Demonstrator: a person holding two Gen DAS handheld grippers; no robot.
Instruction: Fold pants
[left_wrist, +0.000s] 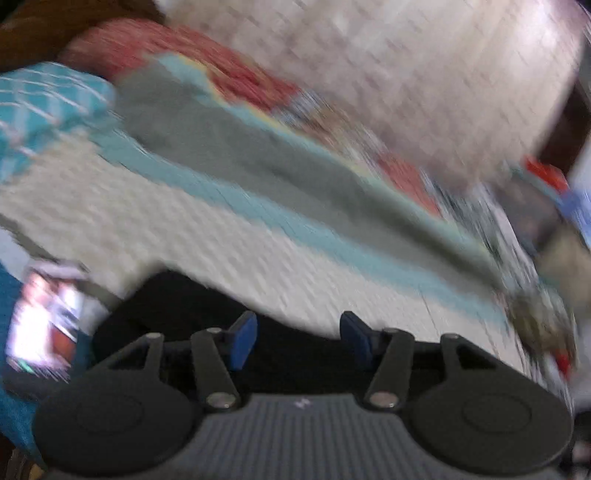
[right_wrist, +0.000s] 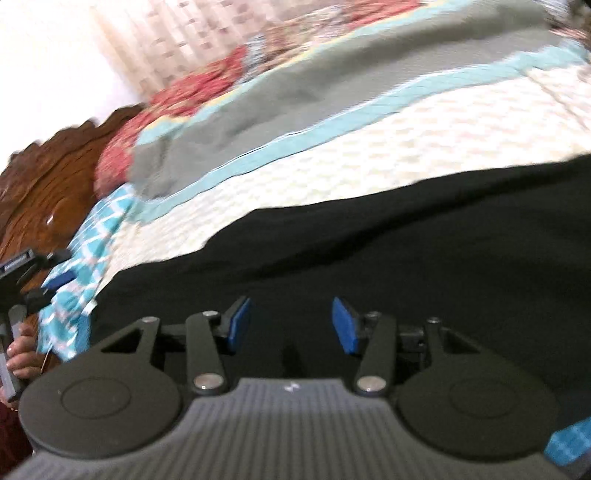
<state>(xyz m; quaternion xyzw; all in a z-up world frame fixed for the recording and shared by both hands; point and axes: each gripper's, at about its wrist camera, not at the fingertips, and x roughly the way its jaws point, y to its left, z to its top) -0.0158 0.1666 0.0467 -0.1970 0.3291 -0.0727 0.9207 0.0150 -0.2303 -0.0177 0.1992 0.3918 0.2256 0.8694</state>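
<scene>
The black pants (right_wrist: 388, 251) lie spread on the white bedspread (right_wrist: 332, 155). In the right wrist view they fill the lower half under my right gripper (right_wrist: 291, 325), which is open with nothing between its blue pads. In the left wrist view only an end of the pants (left_wrist: 177, 302) shows, just ahead of my left gripper (left_wrist: 297, 339), which is open and empty too. The left gripper (right_wrist: 55, 282) also shows at the far left of the right wrist view, off the pants' end. Both views are blurred.
A grey cloth (right_wrist: 295, 96) lies on a teal band (right_wrist: 258, 155) of the bedspread farther back. Red floral bedding (left_wrist: 177, 55) and a teal checked pillow (left_wrist: 44, 107) lie beyond. A wooden headboard (right_wrist: 48, 177) stands at the left. A phone-like object (left_wrist: 44, 321) lies at the bed's edge.
</scene>
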